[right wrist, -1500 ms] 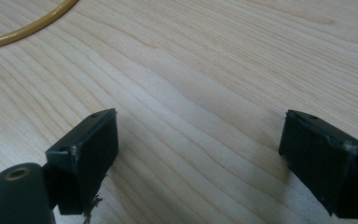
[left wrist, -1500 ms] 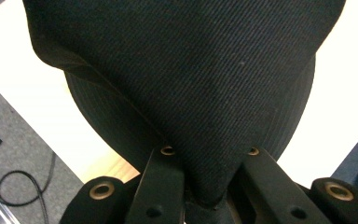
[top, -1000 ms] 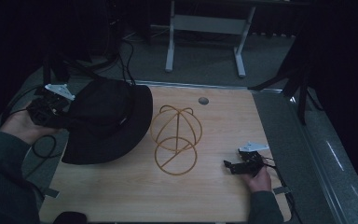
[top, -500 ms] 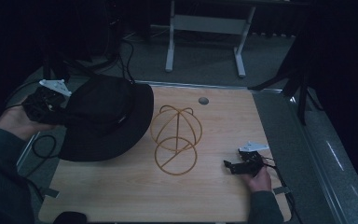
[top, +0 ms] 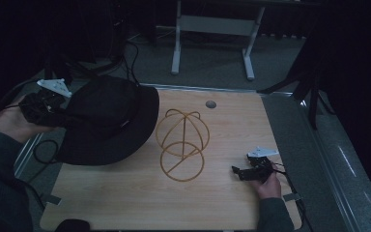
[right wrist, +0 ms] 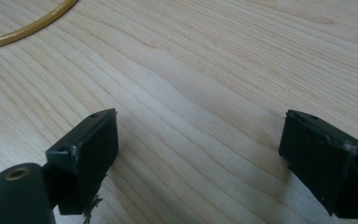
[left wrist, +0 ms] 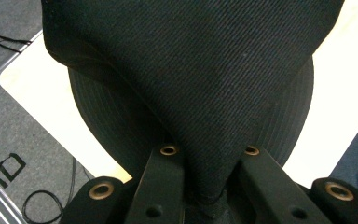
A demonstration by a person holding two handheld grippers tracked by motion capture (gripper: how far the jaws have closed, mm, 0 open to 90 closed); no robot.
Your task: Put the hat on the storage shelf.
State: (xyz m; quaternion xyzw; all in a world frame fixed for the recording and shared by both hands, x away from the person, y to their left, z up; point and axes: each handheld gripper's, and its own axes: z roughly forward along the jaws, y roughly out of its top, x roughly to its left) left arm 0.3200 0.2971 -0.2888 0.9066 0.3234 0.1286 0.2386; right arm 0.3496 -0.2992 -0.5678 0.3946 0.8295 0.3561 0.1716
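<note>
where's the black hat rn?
High view: black hat at the table's left edge, beside the yellow wire stand, its fabric pinched in the left gripper.

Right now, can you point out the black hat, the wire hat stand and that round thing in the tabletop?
black hat point(top: 108, 113), high view, crown.
wire hat stand point(top: 182, 166), high view, base ring.
round thing point(top: 211, 104), high view, centre.
</note>
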